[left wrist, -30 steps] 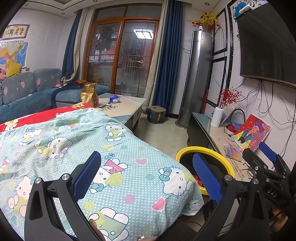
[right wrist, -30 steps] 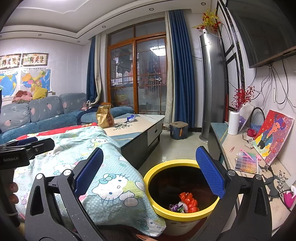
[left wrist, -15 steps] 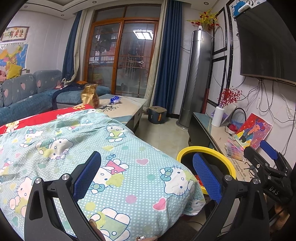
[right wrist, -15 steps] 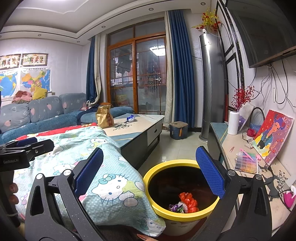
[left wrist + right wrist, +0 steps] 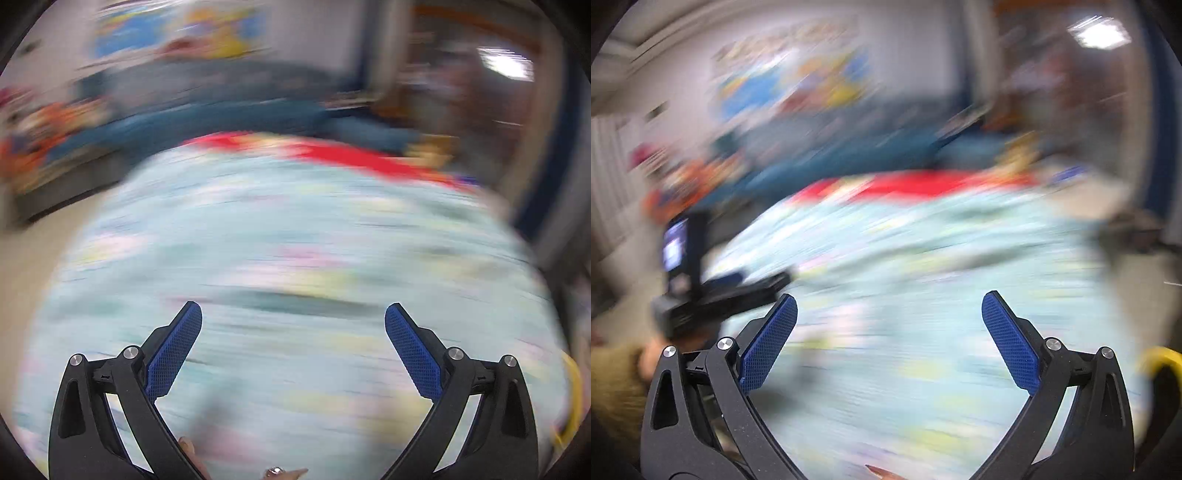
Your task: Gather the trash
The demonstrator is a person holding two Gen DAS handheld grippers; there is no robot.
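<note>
- Now, low at the right edge of the right wrist view: a curved sliver of the yellow bin (image 5: 1160, 360), just beside the outer finger's black frame and cut off by the lens rim.
- Shows again in the left wrist view as a thin yellow arc (image 5: 574, 384), tucked against the right-hand drop of the blanket.
- Can't tell what lies inside the bin, and can't pick out any loose trash in the heavy streaking.
- Right gripper (image 5: 890, 297): blue pads (image 5: 768, 343) spread wide, nothing between them, pointing out over the bedding.
- Left gripper (image 5: 293, 307): same story, pads (image 5: 413, 354) wide apart and holding nothing, hanging above the middle of the cover.
- Visible from the right wrist view too, as a dark blurred bar at left (image 5: 720, 295), held in a hand (image 5: 653, 354) with an olive sleeve (image 5: 613, 380) behind it.
- Fingertips peeking up at the bottom of the left view, one with a ring (image 5: 275, 470).
- Under both grippers: a pale blue blanket (image 5: 295, 240) with pink and yellow smudges, filling most of each view, pattern unreadable.
- Along its far edge, a strip of red cloth (image 5: 332, 147).
- Beyond that, a dark blue sofa (image 5: 221, 110) against the wall.
- Up on that wall, bright blue-and-yellow posters (image 5: 794, 81), no detail to read.
- Top right, a bright white patch of light (image 5: 506, 64) amid brown blur.
</note>
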